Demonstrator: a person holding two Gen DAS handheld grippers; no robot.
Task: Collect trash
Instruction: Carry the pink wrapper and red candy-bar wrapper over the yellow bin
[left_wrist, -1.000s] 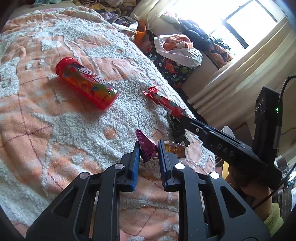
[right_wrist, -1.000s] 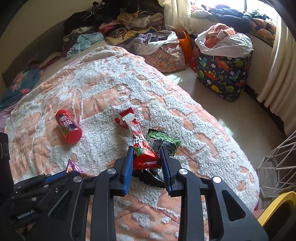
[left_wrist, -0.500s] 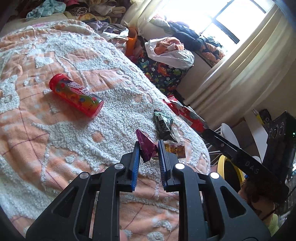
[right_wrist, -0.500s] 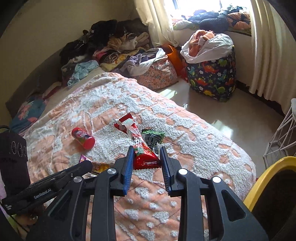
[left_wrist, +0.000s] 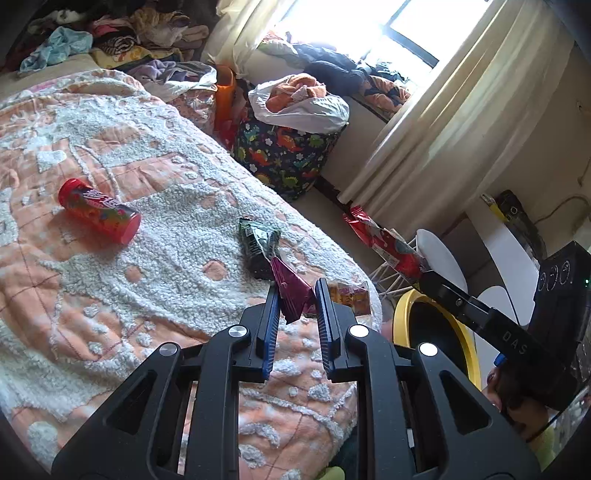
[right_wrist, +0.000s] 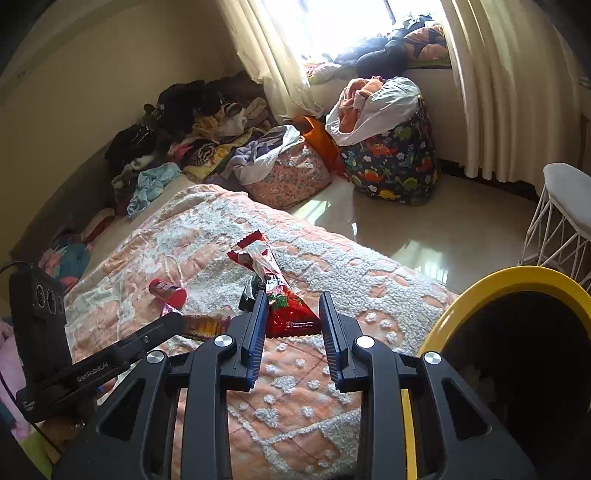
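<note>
A cluttered bedroom: a bed (left_wrist: 122, 280) under a peach-and-white blanket, laundry heaped by the bright window. Both grippers carry litter up off the bed, presumably toward the yellow-rimmed bin (right_wrist: 491, 288) beside it. The left gripper (left_wrist: 295, 306) has its fingers nearly closed on a small magenta wrapper (left_wrist: 291, 291). The right gripper (right_wrist: 291, 314) pinches a long red snack wrapper (right_wrist: 284, 302), its fingers somewhat wider. A red can (left_wrist: 99, 216), a dark green packet (left_wrist: 258, 243) and an orange wrapper (left_wrist: 349, 295) lie uncollected on the blanket.
</note>
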